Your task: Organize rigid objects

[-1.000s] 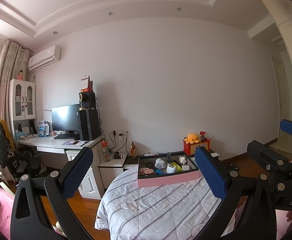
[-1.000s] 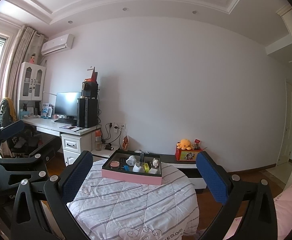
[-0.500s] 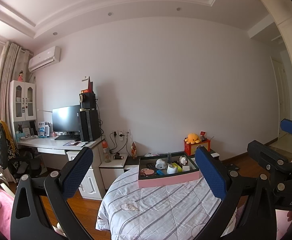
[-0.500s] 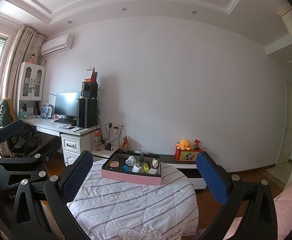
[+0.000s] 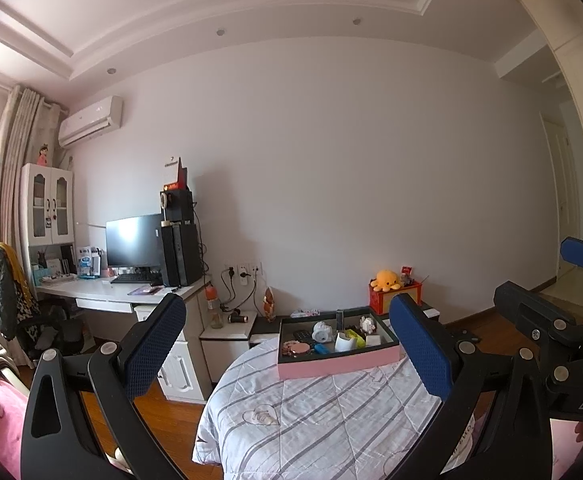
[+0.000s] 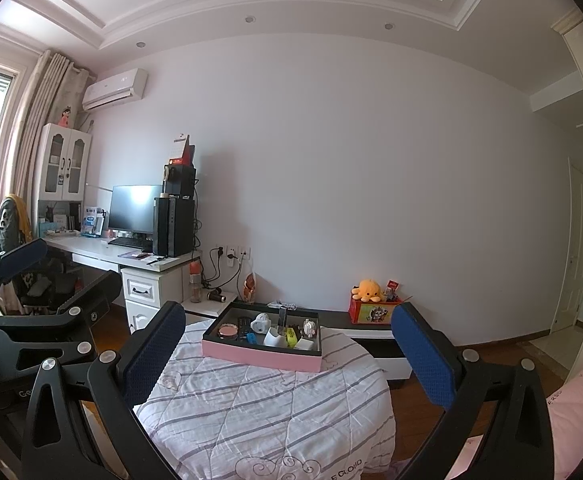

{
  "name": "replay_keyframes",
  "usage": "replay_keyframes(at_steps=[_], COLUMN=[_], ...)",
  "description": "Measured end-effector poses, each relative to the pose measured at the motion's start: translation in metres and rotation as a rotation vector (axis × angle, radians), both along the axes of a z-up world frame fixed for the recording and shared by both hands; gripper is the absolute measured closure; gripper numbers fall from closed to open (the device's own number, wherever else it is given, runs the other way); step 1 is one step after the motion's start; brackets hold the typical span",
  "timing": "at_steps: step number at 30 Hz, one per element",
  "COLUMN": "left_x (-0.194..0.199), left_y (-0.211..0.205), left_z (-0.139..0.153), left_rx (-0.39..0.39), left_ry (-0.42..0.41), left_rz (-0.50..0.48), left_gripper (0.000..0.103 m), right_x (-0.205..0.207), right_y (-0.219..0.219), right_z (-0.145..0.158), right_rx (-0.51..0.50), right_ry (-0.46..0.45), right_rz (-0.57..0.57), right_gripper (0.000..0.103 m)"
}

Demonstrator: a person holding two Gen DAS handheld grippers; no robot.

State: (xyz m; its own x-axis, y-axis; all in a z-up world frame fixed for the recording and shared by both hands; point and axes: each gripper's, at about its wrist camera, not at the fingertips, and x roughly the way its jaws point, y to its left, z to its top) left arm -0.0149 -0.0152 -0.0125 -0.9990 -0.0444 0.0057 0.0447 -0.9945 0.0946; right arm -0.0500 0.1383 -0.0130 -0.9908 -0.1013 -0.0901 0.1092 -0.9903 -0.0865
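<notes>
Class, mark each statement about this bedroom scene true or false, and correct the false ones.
1. The pink tray sits on the striped quilt. True.
2. The left gripper holds a cup. False: its jaws are open and empty.
3. The orange octopus toy lies inside the tray. False: it sits on a red box behind it.
4. The right gripper is open and holds nothing. True.
5. A monitor stands on the desk. True.
</notes>
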Motion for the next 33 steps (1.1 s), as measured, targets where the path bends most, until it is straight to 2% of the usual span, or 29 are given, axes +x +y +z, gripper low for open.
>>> replay_keyframes(at_steps=[9, 33], left_x=[0.0052, 0.0015], left_y=[-0.0017, -0.0006], left_z=[0.0015, -0.0008], left_rx=[0.015, -0.001], left_ry=[0.028, 0.020], left_rz=[-0.014, -0.001], left_gripper=[0.000, 0.000], right_x=[0.0022, 0.0039], right_y=[0.0046, 0.0045], right_z=[0.0013, 0.0014], right_rx=[-0.007, -0.002], right_ry=[0.015, 0.001], right_rz=[0.003, 0.002], right_gripper=[0.000, 0.000])
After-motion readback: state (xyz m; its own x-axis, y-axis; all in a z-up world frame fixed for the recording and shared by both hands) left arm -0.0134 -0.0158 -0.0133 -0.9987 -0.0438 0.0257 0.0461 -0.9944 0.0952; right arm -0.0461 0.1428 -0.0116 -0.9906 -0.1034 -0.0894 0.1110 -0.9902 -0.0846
